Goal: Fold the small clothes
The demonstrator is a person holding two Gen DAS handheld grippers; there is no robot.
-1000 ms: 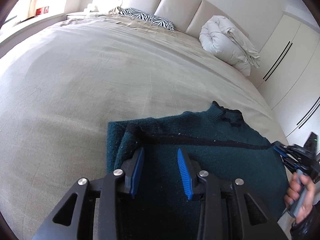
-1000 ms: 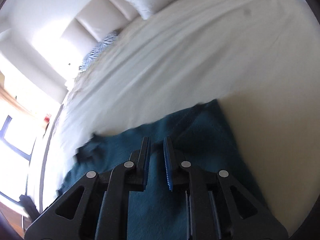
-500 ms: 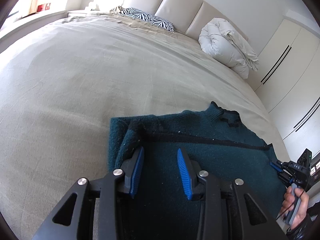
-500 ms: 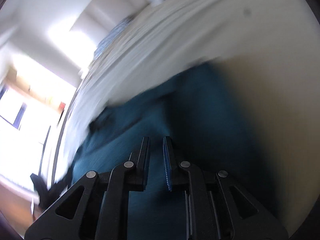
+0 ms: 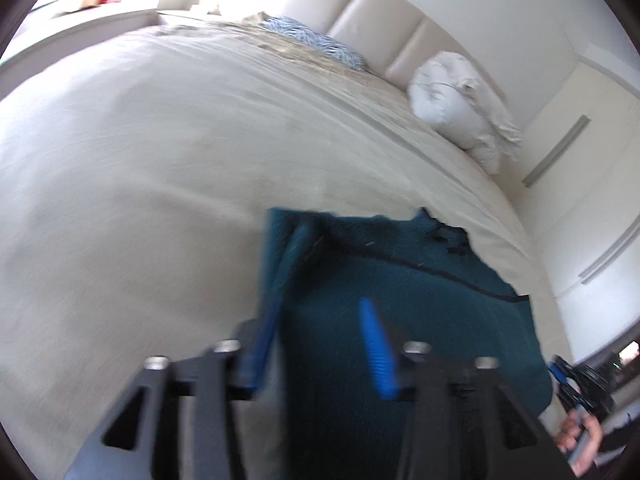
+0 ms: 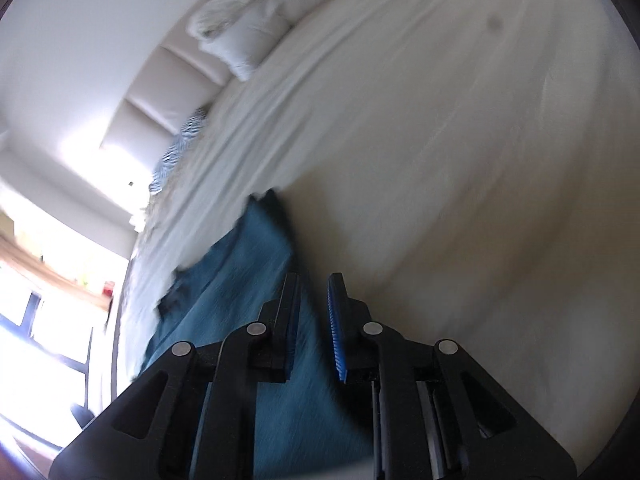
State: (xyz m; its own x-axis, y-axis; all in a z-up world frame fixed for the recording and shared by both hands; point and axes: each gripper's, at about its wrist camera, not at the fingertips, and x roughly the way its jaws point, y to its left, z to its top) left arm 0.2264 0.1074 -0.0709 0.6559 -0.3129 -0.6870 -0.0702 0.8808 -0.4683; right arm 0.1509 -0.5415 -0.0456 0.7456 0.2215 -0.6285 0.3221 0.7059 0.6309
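Observation:
A dark teal sweater lies partly folded on the beige bed, its collar toward the headboard; it also shows in the right wrist view. My left gripper is open and empty, hovering over the sweater's left folded edge. My right gripper has its jaws a narrow gap apart with nothing between them, above the sweater's right edge. The right gripper and the hand holding it show at the far right of the left wrist view. Both views are blurred by motion.
The wide bed stretches ahead to a padded headboard. A zebra-print pillow and a rolled white duvet lie at the head. White wardrobe doors stand on the right. A window is at left.
My left gripper has swung left and its view has tilted. My right gripper has shifted right to the sweater's edge and its jaws have parted slightly.

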